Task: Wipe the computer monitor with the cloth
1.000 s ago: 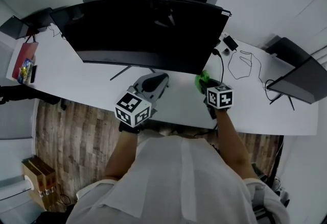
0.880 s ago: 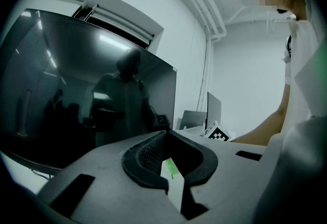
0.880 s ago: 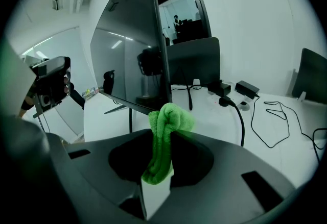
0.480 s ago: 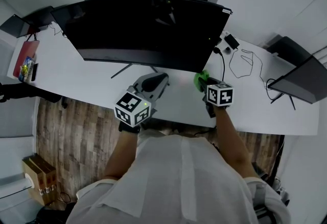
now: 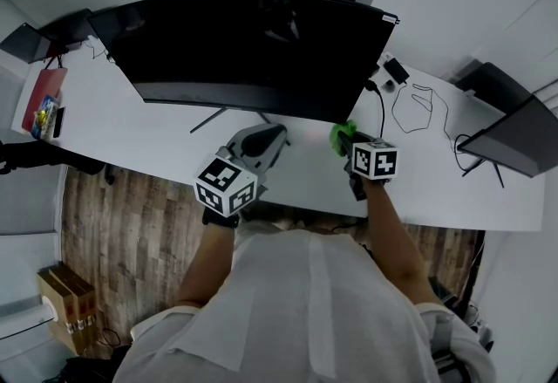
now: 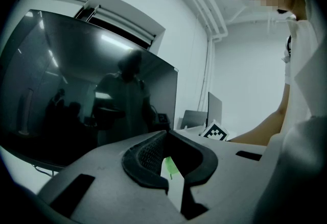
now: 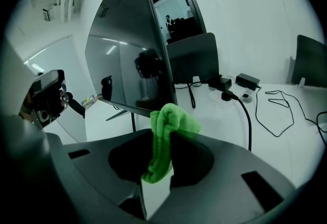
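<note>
Cloth (image 7: 171, 121): green, bunched. It is pinched between the jaws of the right gripper (image 7: 159, 164), with a fold sticking up above the tips. In the head view the cloth (image 5: 342, 133) sits just off the lower right corner of the monitor (image 5: 253, 50), above the white desk (image 5: 174, 128). Whether it touches the screen cannot be told.

Monitor: wide, dark, switched off, on a thin-legged stand.

Right gripper (image 5: 346, 140): jaws clamped on the cloth, pointed at the screen's right edge (image 7: 127, 59).

Left gripper (image 5: 261, 141): low over the desk before the stand. In its own view the jaws (image 6: 166, 159) are pressed together with nothing between them, and the screen (image 6: 87, 90) fills the left.

Black cable (image 5: 418, 111) and power brick (image 5: 394, 71): on the desk at right.

Floor (image 5: 131, 224): wood planks.
</note>
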Tool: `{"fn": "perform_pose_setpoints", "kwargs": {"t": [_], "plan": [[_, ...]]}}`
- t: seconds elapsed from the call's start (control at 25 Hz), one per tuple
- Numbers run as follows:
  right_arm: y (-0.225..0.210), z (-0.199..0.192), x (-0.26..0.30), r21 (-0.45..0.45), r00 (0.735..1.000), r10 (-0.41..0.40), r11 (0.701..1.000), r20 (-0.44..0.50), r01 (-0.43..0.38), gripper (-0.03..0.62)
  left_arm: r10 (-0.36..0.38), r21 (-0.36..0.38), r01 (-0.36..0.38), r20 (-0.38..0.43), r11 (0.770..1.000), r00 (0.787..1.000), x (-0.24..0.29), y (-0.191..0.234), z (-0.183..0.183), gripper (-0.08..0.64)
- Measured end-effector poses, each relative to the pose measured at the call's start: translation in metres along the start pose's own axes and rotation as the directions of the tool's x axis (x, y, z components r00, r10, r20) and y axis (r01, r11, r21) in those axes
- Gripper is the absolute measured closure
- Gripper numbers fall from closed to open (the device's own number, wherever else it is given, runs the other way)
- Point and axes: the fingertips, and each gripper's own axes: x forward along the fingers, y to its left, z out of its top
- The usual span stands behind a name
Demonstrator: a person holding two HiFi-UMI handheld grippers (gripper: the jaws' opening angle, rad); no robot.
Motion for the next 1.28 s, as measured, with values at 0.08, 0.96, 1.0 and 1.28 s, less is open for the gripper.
{"fn": "perform_pose_setpoints", "kwargs": {"t": [0.08, 0.96, 1.0, 1.28], "plan": [[0.001, 0.000, 0.001, 0.012, 1.000, 0.002, 1.000, -0.008, -0.002, 0.522, -0.002, -0.002, 0.002, 0.000, 1.000, 1.000, 0.000, 0.001, 0.000, 0.538], [0.043, 0.011, 0.029, 0.042, 0.999, 0.048, 0.998, -0.016, -0.047, 0.522, 0.049, -0.020, -0.049, 0.013, 0.999, 0.999, -0.031, 0.029, -0.002, 0.538], [0.046, 0.012, 0.031, 0.035, 0.999, 0.052, 0.998, -0.017, -0.051, 0.522, 0.053, -0.022, -0.053, 0.015, 0.998, 0.998, -0.033, 0.032, -0.002, 0.538], [0.070, 0.018, 0.046, -0.001, 0.997, 0.067, 0.998, -0.028, -0.067, 0.522, 0.084, -0.039, -0.083, 0.022, 0.996, 0.996, -0.054, 0.051, -0.005, 0.538]]}}
